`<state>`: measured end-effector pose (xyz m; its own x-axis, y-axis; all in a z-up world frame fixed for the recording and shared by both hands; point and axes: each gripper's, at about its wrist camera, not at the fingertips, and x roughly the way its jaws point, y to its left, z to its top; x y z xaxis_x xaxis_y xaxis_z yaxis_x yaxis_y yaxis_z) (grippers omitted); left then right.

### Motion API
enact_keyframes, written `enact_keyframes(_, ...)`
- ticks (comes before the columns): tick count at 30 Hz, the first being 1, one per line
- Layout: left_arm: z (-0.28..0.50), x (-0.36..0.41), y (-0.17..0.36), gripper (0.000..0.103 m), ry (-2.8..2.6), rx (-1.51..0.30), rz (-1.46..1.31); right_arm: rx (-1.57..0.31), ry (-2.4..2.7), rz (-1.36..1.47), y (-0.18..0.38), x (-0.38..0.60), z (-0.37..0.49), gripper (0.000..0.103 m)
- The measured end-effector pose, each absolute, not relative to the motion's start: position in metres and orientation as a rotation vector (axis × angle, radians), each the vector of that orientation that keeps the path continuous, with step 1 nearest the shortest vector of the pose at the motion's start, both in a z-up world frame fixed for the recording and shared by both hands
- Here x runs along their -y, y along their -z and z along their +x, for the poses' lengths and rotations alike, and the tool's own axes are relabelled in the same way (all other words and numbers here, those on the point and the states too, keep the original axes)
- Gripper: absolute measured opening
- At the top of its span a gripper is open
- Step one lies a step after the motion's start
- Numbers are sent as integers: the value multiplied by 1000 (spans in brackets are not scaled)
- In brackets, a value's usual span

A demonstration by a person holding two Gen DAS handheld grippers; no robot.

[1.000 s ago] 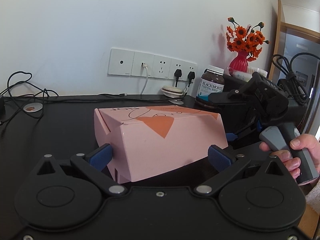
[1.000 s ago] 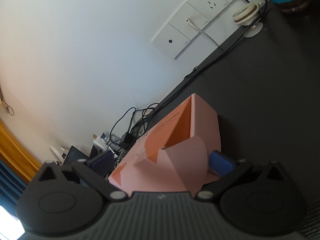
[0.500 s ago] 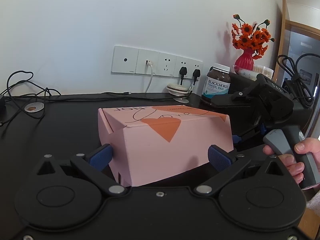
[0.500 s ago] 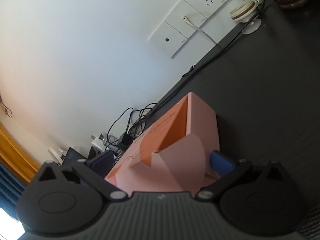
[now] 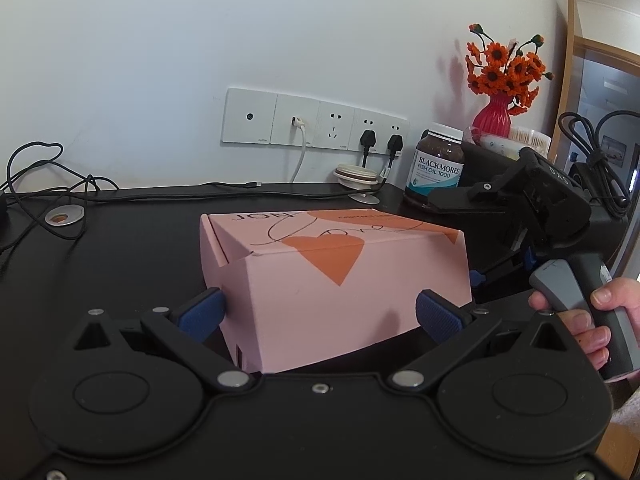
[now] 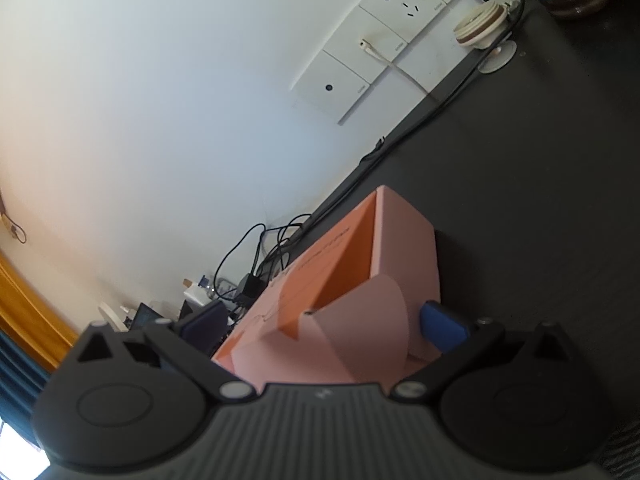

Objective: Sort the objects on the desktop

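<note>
A pink cardboard box point(image 5: 332, 276) with orange hearts lies on the black desk point(image 5: 132, 264). Its front corner sits between the wide-apart blue pads of my left gripper point(image 5: 318, 314), which is open; the left pad is near the box's left edge and the right pad stands in front of its face. My right gripper point(image 5: 456, 240), held by a hand point(image 5: 600, 312), spans the box's right end, one finger above and one below. In the right wrist view the box point(image 6: 360, 292) fills the right gripper point(image 6: 322, 322), its curved end flap against the blue pad.
At the back right stand a fish oil bottle point(image 5: 439, 164) and a red vase of orange flowers point(image 5: 494, 114). A wall socket strip point(image 5: 316, 124) carries plugs, and cables point(image 5: 48, 184) trail over the desk's back left. A small round disc point(image 5: 64, 214) lies there too.
The box was tilted, with one end raised, and now lies level on the desk. Both grippers kept the same finger spacing.
</note>
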<state>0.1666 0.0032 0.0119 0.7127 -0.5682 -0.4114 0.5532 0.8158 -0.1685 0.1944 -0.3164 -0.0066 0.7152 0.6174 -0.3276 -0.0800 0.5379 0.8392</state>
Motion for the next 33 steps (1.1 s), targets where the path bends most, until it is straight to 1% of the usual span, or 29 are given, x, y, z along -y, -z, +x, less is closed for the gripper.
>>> enact_keyframes(3, 166, -9, -12, 103, 625, -480, -49, -667, -454, 924, 8, 320, 194, 102)
enact_keyframes(8, 155, -15, -14, 103, 594, -449, 11, -599, -417, 819, -5, 329, 184, 102)
enact_keyframes(15, 119, -3, -19, 103, 514, -290, 250, -491, -411, 498, -45, 324, 160, 102)
enact_keyframes(20, 107, 4, -16, 103, 494, -248, 316, -403, -370, 216, -65, 307, 138, 102)
enact_keyframes(24, 106, -1, -15, 103, 464, -217, 301, -363, -336, 35, -68, 293, 126, 102)
enact_keyframes(33, 108, -31, -21, 103, 440, -178, 111, -291, -310, -217, -59, 260, 111, 102)
